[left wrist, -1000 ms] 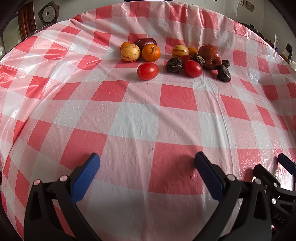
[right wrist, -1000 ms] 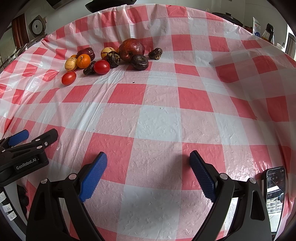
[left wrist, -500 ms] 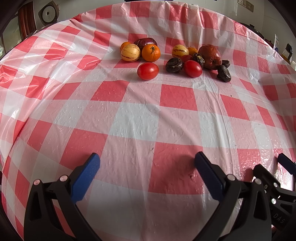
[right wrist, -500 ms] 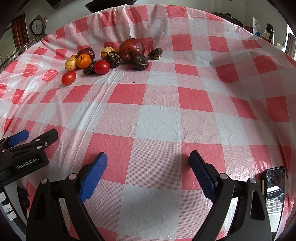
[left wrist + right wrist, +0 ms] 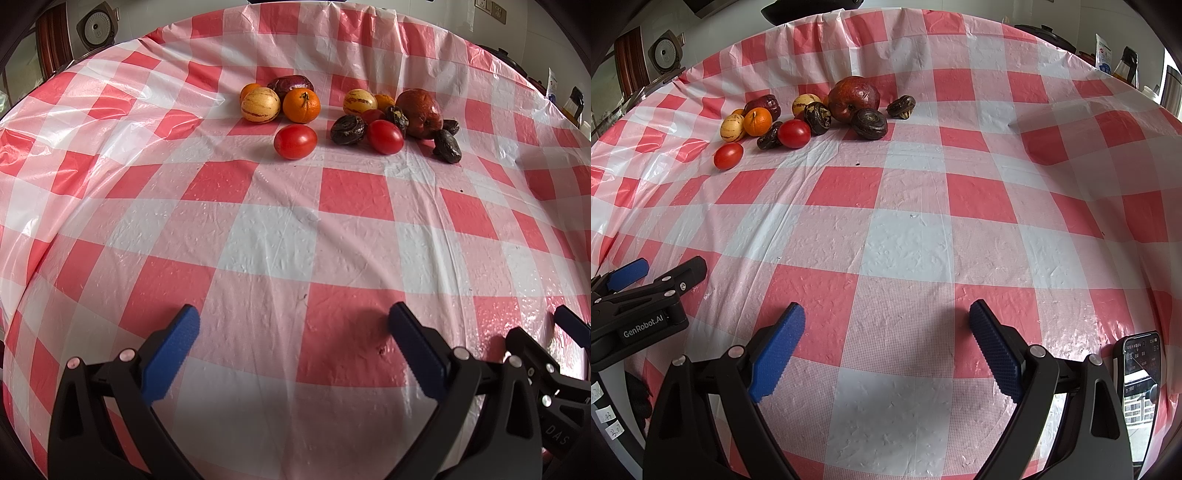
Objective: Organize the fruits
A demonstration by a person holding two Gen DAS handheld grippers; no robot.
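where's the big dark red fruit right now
In the right wrist view the big dark red fruit sits at the far back of the pile, between a striped yellow fruit and a wrinkled dark fruit.

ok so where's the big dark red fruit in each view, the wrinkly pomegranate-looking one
Left wrist view: the big dark red fruit sits upper right of centre, at the right end of the fruit cluster.
Right wrist view: the same fruit sits upper left of centre, at the back of the cluster.
Shared landmark: the lone red tomato lying apart on the cluster's near left.
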